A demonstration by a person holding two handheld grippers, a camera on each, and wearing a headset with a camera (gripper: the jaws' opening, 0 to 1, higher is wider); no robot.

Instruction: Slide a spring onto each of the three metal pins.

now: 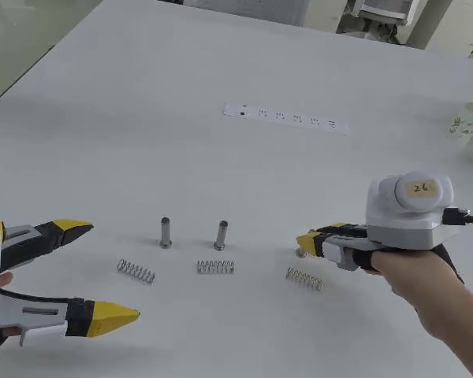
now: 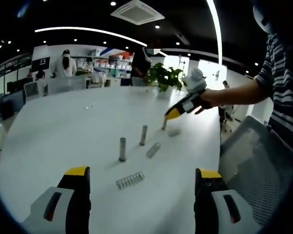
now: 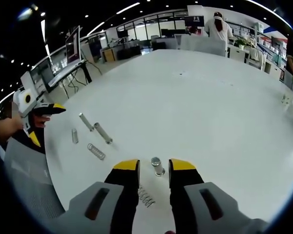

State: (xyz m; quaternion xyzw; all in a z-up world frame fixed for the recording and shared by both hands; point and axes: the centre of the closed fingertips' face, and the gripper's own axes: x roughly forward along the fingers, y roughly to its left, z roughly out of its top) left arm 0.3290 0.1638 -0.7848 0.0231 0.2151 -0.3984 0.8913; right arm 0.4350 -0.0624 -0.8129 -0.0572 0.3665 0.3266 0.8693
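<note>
white worktable. right gripper jaws slightly apart, straddling the upright right-hand pin, unclamped; spring lies flat just nearside of that pin. left gripper gapes empty, farther off.

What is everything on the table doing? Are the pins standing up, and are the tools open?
Left pin: upright, bare.
Middle pin: upright, bare.
Right pin: upright, bare, between the right tool's jaws.
Left spring: lying flat.
Middle spring: lying flat.
Right spring: lying flat.
Left tool: open wide, empty.
Right tool: open, not gripping.
Power strip: lying flat, sockets empty.
</note>
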